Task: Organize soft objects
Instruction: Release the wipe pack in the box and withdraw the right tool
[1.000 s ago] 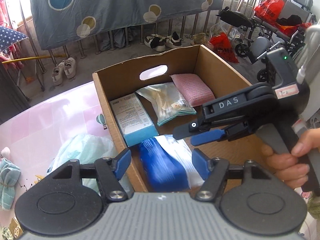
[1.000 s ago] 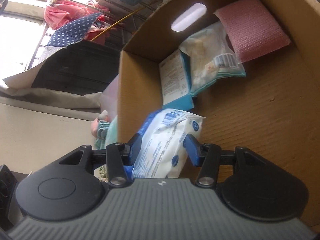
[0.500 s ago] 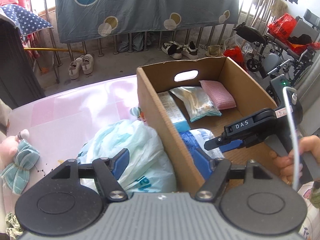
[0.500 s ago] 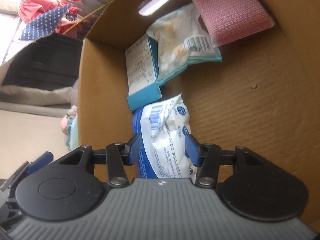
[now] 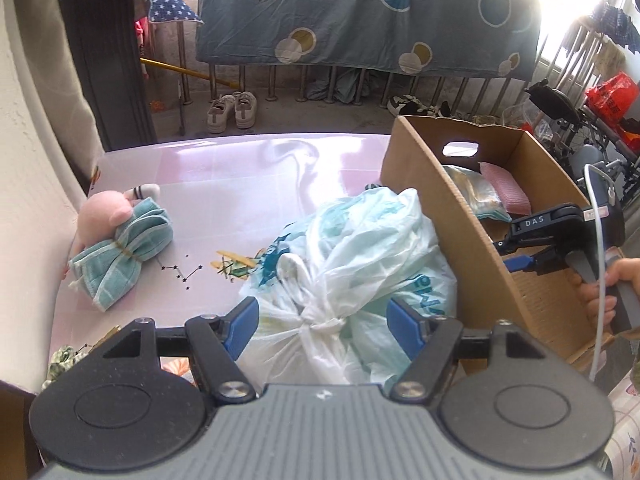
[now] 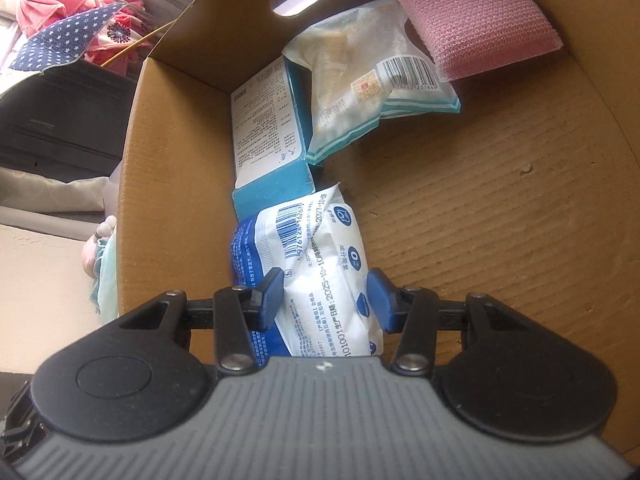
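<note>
A blue circle-patterned sheet (image 5: 360, 16) is hanging over metal railings (image 5: 272, 84) far ahead of the tool, white sneakers (image 5: 232, 112) sitting on grey concrete floor (image 5: 300, 120) below, daylight glaring upper right.

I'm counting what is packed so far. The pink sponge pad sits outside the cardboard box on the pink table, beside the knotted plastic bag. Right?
Not quite. The pink sponge pad lies inside the cardboard box, at its far end by the handle cutout, as the right wrist view shows. The knotted plastic bag does sit outside on the pink table.

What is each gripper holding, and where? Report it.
Right gripper, jaws closing, grips the white-and-blue packet across its near end. Left gripper, open over the plastic bag, holds nothing.
</note>
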